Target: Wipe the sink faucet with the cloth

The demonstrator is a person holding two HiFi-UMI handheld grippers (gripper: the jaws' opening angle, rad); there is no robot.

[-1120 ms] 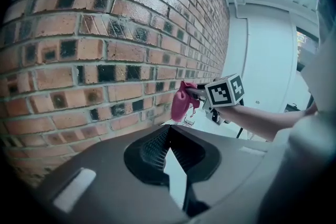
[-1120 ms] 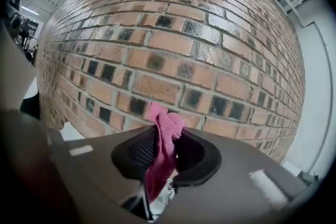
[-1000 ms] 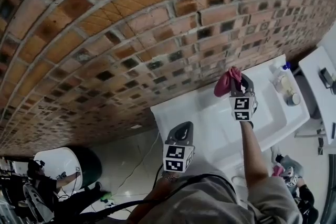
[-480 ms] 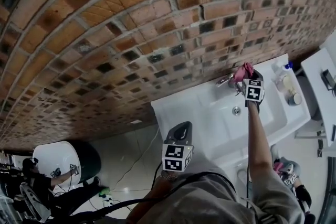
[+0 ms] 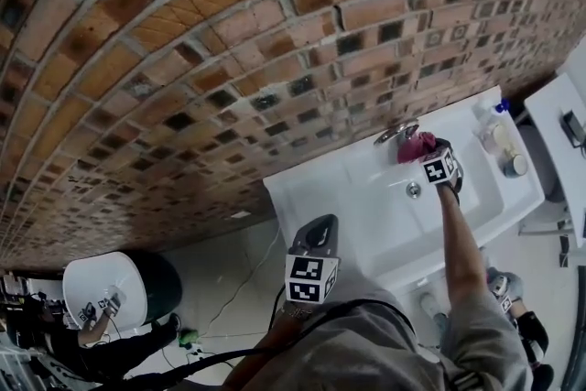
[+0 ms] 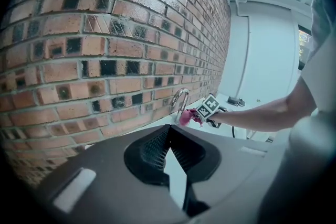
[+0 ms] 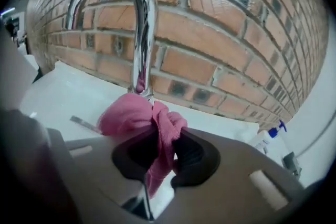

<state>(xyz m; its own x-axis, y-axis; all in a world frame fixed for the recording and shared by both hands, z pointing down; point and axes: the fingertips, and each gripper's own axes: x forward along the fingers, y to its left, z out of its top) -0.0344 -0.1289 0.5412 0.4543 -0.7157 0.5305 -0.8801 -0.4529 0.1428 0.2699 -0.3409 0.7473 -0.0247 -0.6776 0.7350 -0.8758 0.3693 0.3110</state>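
At the base of the curved chrome faucet (image 7: 142, 23), we hold the crumpled pink cloth (image 7: 134, 115) clamped in our right gripper's (image 7: 160, 152) jaws; our left gripper's (image 6: 169, 139) jaws sit closed, empty.

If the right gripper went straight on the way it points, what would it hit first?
Probably the curved chrome faucet, low on its stem, just beyond the pink cloth that the right gripper holds; brick wall behind.
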